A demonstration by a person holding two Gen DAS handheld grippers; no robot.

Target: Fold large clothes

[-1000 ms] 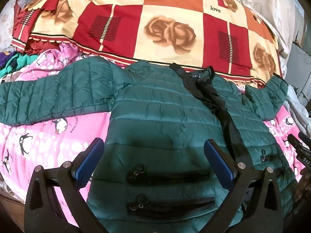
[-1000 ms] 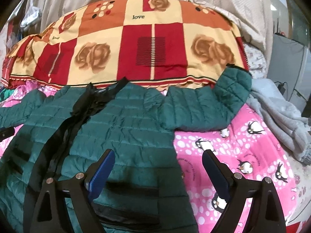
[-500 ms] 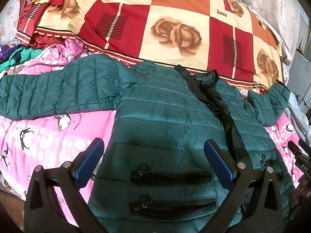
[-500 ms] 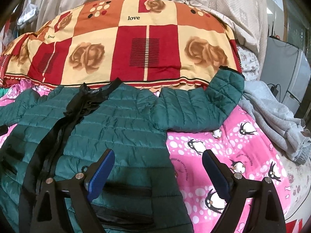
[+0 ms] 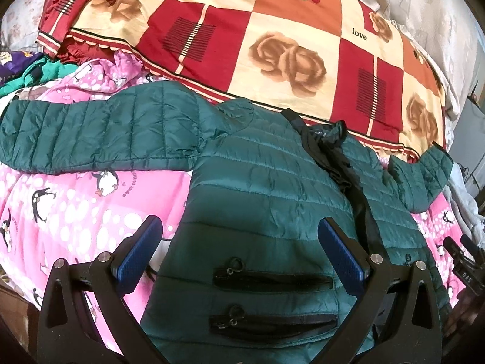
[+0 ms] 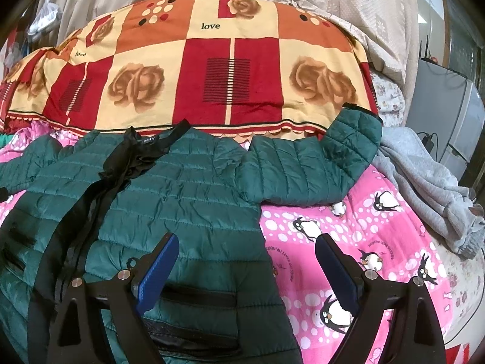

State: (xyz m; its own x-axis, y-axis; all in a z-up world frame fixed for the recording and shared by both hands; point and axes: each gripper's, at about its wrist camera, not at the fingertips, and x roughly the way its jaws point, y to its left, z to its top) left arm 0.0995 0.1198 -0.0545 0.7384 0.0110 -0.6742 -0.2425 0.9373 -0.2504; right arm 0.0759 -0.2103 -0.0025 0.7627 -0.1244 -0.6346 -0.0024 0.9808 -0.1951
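Since the green puffer jacket (image 5: 266, 200) is lying flat on the pink penguin blanket (image 6: 363, 242) w/ both sleeves spread out, imo folding hasn't started yet. Left gripper (image 5: 242, 251) and right gripper (image 6: 245, 267) both hover w/ jaws wide, holding nothing. Next move prob needs a sleeve (image 6: 309, 166) pinched and brought over the body.

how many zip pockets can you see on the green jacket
3. In the left wrist view two stacked ones low on the green jacket and one small zip pull across the black placket. Others may be hidden.
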